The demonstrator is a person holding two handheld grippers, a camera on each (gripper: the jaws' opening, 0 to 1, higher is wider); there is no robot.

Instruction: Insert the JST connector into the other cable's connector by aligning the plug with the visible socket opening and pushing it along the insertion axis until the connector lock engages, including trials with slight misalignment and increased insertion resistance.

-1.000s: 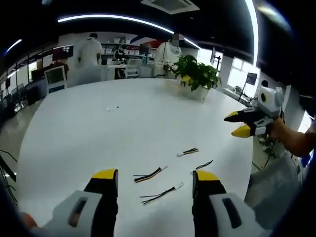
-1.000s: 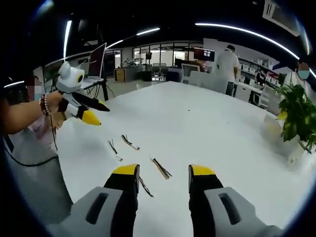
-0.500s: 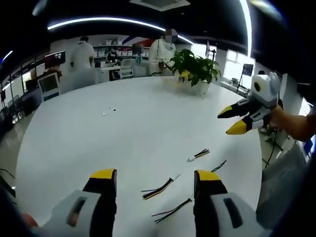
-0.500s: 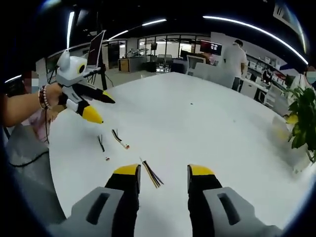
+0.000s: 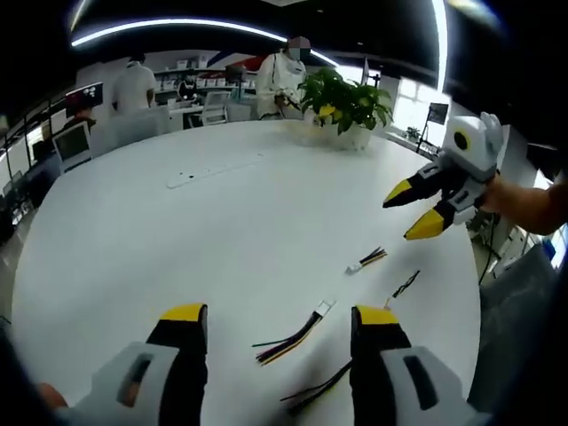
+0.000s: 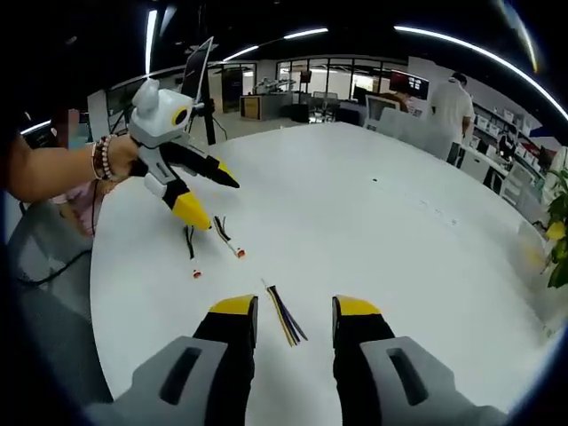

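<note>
A large round white table [image 5: 177, 231] carries everything. A potted plant [image 5: 346, 102] stands near its far edge in the left gripper view, and people stand at desks beyond it. The left gripper [image 5: 280, 319] hangs over the near edge with its jaws spread wide and nothing between them. The right gripper [image 6: 288, 311] is likewise wide apart and empty; in the left gripper view it hovers above the table's right edge. Four short cables lie loose near that edge: a multicoloured cable [image 5: 293, 333] between the left jaws, a dark cable [image 5: 315, 390] nearer the rim, a white-plugged cable [image 5: 366, 260], and a thin black cable [image 5: 404, 286].
</note>
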